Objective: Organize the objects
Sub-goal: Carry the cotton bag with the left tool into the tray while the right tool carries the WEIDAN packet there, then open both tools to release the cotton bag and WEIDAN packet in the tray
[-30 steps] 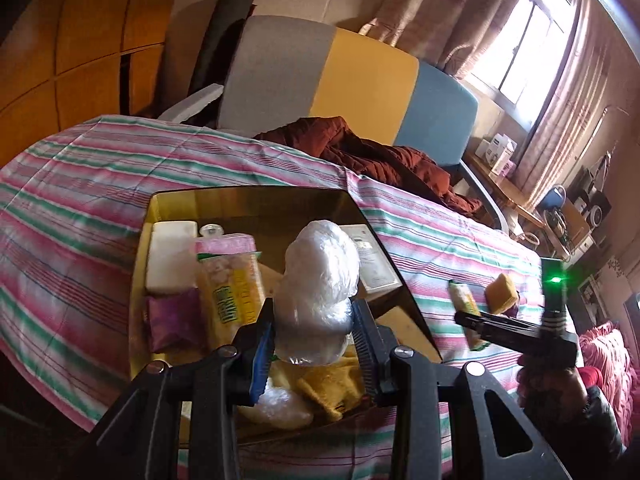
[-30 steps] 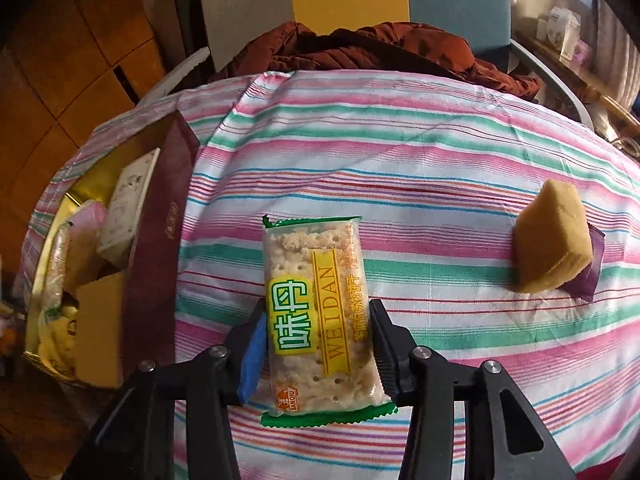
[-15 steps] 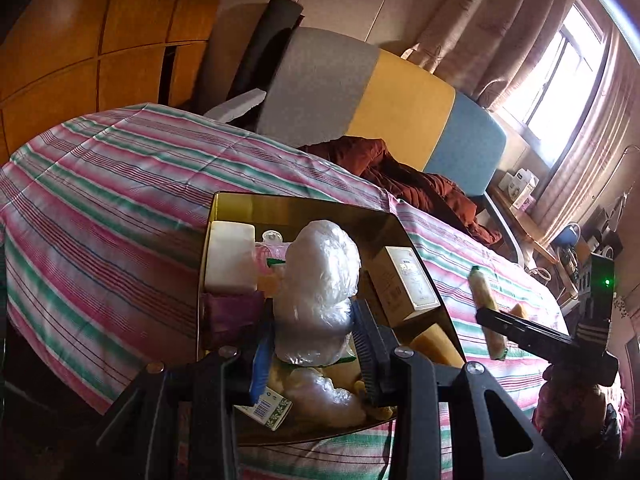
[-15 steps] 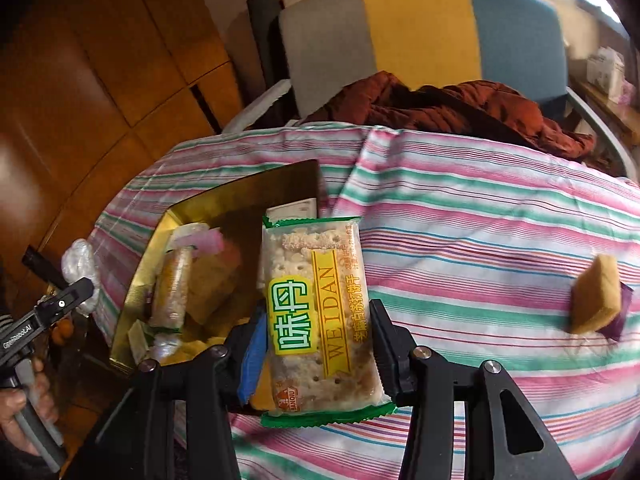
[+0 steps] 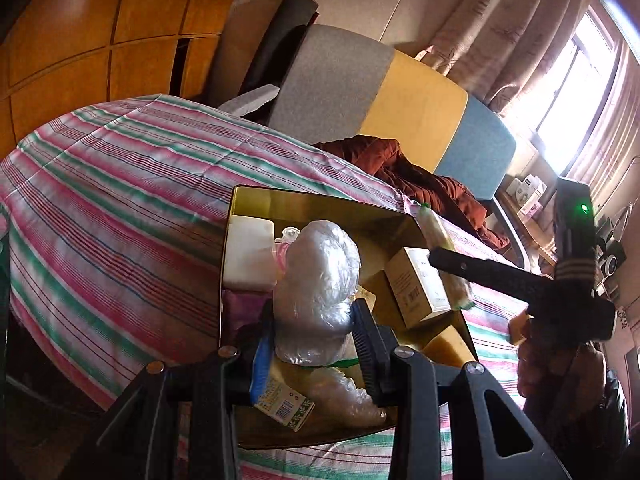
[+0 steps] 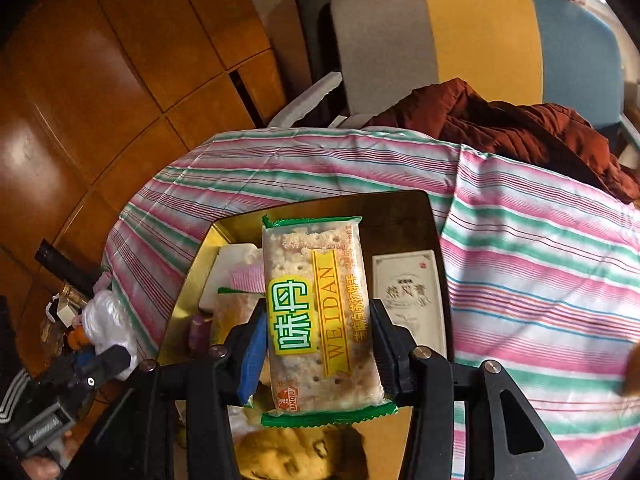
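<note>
- The right gripper (image 6: 318, 344) clamps a green-edged cracker packet (image 6: 320, 312) by its long sides, so the packet stays flat and label-up above the gold tray (image 6: 188, 280), likely for dropping in.
- The left gripper (image 5: 314, 338) squeezes a crumpled clear plastic bag (image 5: 318, 288) (contents unclear) over the tray's near end.
- Inside the tray lie a white block (image 5: 248, 252) at far left and a beige carton (image 5: 418, 286) at right.
- The tray rests on a striped tablecloth (image 5: 120, 184); a brown sponge (image 5: 516, 326) waits outside, right.
</note>
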A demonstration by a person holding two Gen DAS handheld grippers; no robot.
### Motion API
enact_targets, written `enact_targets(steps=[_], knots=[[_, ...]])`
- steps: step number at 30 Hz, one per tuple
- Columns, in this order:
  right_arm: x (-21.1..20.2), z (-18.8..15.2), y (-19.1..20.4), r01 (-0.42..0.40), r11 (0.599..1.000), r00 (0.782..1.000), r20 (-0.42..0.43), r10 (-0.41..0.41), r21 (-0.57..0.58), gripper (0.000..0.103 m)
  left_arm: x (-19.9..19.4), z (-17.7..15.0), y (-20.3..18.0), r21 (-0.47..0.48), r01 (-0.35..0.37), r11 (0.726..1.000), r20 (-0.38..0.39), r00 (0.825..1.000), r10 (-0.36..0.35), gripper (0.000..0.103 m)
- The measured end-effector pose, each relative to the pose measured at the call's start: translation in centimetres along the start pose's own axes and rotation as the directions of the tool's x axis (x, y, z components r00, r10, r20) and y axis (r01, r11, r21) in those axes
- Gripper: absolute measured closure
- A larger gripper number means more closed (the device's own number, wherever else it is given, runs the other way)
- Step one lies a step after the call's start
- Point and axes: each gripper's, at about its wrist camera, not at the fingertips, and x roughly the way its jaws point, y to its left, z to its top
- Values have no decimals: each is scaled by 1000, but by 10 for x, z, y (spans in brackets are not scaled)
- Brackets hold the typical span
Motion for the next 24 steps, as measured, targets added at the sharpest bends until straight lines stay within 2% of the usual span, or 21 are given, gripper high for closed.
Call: enact_targets(steps=[6,14,16,18,22,24], knots=[[17,8,9,51,998,999,-12,-51,-25,55,10,4,-20,44,39,998,-4,999,-39,67],[20,12,5,64,998,998,-5,-64,-28,55,28,18,-51,98,60,993,-5,998,-60,67],[22,19,3,63,998,998,12,-63,-14,52,37,22,-58,104,66,992,-16,998,-65,60],[24,24,0,75,997,997,27,-75,9,36,46,23,-61,100,57,993,-32,998,-54,50],[16,24,-2,63,998,997,49,-63,5,29,59,17,-60,82,50,995,-74,996,-44,49],[11,19,-1,74,997,996,60,-73,-8,16,62,14,-58,75,40,996,-84,996,-34,49]])
